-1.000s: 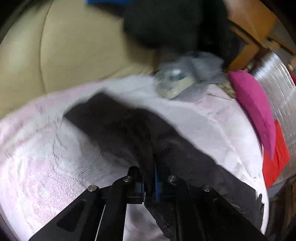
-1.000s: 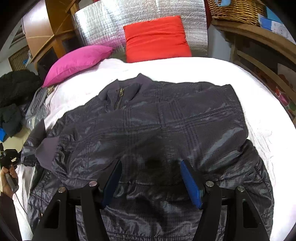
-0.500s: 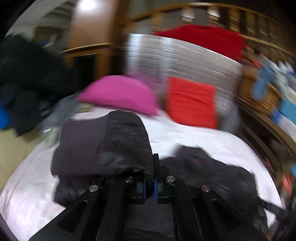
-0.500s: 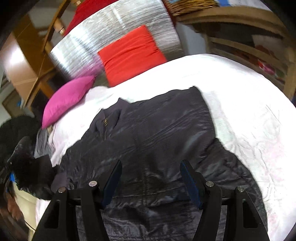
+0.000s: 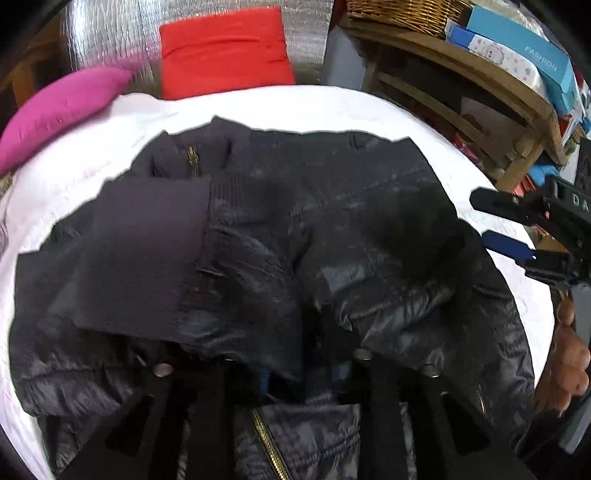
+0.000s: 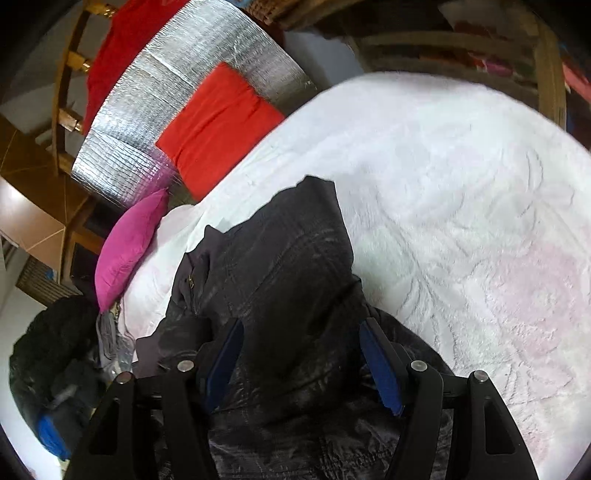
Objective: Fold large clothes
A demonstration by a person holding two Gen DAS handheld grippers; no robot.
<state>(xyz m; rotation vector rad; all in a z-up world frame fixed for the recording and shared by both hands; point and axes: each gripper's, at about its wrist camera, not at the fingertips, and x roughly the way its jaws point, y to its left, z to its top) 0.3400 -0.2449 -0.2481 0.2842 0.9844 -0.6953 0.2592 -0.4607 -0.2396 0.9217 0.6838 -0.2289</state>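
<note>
Two grippers: both over the jacket (image 5: 332,229).
Left gripper (image 5: 303,373): jaws opening; sleeve fabric between them, fingertips hidden under its folds.
Right gripper (image 6: 303,362): jaws standing wide, nothing clamped; jacket beneath.
Jacket: dark, quilted, flat on the white blanket (image 6: 461,206); sleeve cuff (image 5: 140,254) laid across the chest.
Basket (image 5: 402,14): beyond the jacket, on a wooden shelf (image 5: 461,66); contents cut off.
Pillows: pink pillow (image 5: 59,107) and red pillow (image 5: 225,51) beyond the collar.

"FASHION" on a blue box (image 5: 524,48) on the shelf, "DA" on the right hand-held gripper (image 5: 506,221)
</note>
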